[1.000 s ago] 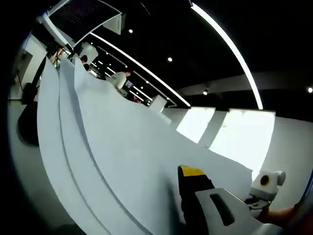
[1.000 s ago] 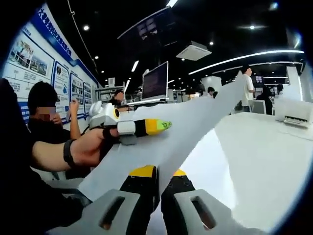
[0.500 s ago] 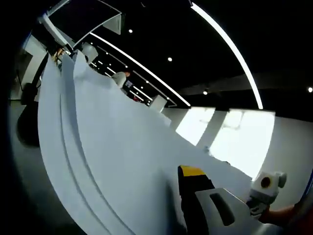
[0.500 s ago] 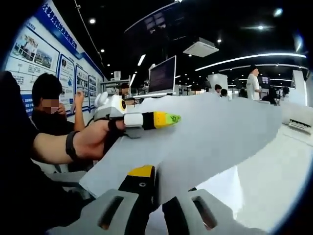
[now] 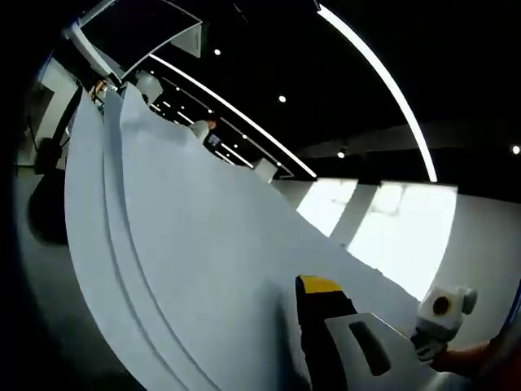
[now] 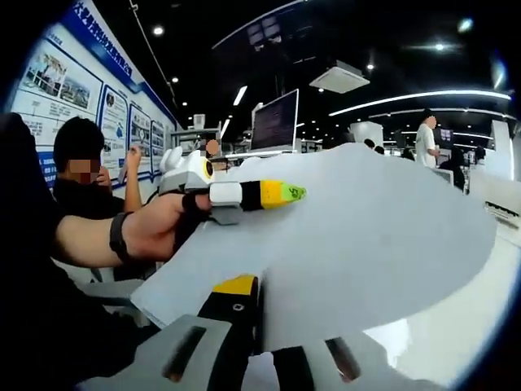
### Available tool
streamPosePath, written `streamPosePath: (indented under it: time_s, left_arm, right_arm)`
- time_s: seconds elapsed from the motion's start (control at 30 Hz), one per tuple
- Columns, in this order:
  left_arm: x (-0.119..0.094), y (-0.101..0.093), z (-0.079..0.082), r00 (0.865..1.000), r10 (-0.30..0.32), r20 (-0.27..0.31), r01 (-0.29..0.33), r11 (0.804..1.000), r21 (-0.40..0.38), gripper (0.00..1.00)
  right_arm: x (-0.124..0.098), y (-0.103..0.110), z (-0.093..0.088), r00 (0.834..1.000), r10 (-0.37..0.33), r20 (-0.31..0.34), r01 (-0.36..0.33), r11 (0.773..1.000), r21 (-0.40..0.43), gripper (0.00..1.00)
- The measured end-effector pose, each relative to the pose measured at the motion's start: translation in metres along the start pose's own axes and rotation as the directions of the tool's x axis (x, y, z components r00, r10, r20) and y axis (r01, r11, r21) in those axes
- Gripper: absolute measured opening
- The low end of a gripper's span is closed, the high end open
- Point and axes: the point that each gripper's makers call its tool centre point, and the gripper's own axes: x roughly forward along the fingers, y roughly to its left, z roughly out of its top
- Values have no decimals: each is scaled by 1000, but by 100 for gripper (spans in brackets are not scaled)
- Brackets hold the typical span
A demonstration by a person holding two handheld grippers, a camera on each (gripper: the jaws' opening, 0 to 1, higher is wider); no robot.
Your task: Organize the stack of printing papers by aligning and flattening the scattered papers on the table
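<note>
1. Left gripper view: left gripper point(image 5: 313, 326) is clamping the fanned white printing papers point(image 5: 187, 244) near one edge — sheets staggered, thin, bending.
2. Right gripper view: right gripper point(image 6: 259, 305) is pinching the same papers point(image 6: 366, 236), lifted off the white table point(image 6: 456, 342) — light, floppy; grip edges.

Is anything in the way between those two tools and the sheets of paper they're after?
Nothing visible. The right tool is already clamped on the edge of the paper stack, and the left tool, held in a hand, grips the same sheets from the other side. The stack is lifted above the white table.
</note>
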Motion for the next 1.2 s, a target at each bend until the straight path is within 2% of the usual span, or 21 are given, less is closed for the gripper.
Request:
streamPosePath:
  time_s: [0.53,0.97,1.03,1.2]
  left_arm:
    - [-1,-1,2,1000,-3,10,3,1000,12,17]
    - [-1,0,2,1000,-1,7,0,1000,15,12]
    - [-1,0,2,1000,-4,8,4,1000,3,11]
    - [-2,2,5,1000,-14,18,15,999,-48,9]
  right_arm:
    - [1,0,-2,1000,-7,-4,7,1000,-21,8]
    - [1,-3,-1,1000,-24,5,24,999,-48,17]
    - [-1,-6,2,999,-28,19,28,999,-30,21]
    - [-7,-5,17,995,3,104,-9,998,55,30]
